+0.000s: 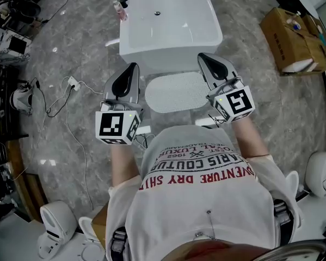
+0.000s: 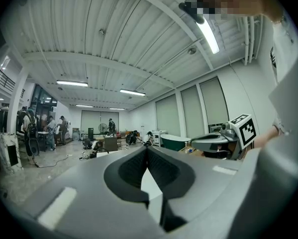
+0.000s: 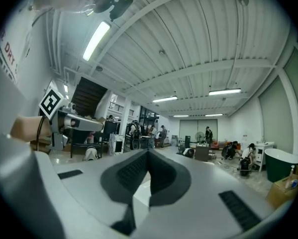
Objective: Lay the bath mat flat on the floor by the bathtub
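The pale, nubbly bath mat (image 1: pixel 178 91) lies spread flat on the grey marble floor, against the near end of the white bathtub (image 1: pixel 168 29). My left gripper (image 1: pixel 133 67) hovers above the floor to the mat's left, shut and empty. On the other side, my right gripper (image 1: pixel 203 56) hangs over the mat's right edge, also shut with nothing in it. Both point level, away from me. In the left gripper view the jaws (image 2: pixel 147 149) meet tip to tip. The right gripper view shows the same of its jaws (image 3: pixel 149 153).
A cardboard box (image 1: pixel 296 41) stands at the far right. Cables and a power strip (image 1: pixel 72 83) trail over the floor at the left. Bottles (image 1: pixel 119 8) stand by the tub's left corner. White machines (image 1: pixel 56 222) sit near my feet. People work far off (image 2: pixel 50 132).
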A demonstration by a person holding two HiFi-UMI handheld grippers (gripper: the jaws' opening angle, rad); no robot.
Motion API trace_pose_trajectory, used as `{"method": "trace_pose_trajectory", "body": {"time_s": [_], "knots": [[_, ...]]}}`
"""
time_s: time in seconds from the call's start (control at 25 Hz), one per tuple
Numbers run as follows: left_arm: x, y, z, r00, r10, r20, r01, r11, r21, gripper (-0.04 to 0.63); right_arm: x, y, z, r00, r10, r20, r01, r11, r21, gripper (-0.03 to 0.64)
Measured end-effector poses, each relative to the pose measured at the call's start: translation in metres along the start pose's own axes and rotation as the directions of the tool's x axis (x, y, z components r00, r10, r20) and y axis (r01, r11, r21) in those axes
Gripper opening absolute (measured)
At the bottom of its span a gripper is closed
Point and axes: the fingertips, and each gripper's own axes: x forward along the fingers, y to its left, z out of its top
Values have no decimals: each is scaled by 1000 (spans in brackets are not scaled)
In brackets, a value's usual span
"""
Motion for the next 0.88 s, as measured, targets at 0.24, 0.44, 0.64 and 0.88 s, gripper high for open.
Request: {"method": "trace_pose_trajectory", "body": {"time_s": [0.24, 0.44, 0.64, 0.88], "knots": [[3, 1, -4, 1000, 1, -4, -1, 1000, -9, 12, 1, -10, -7, 999, -29, -17, 30, 999, 14, 8], [6, 5, -10, 1000, 5, -15, -6, 1000, -23, 12, 4, -15, -13, 998, -39, -39, 39, 999, 5, 8], [2, 13, -16, 1000, -3, -22, 2, 999, -52, 12, 12, -5, -14, 998, -31, -53, 30, 1000, -8, 6], [1, 18, -22, 999, 1, -43, -3, 999, -46, 12, 17, 1, -15, 998, -18, -67, 17, 1000, -13, 8]]}}
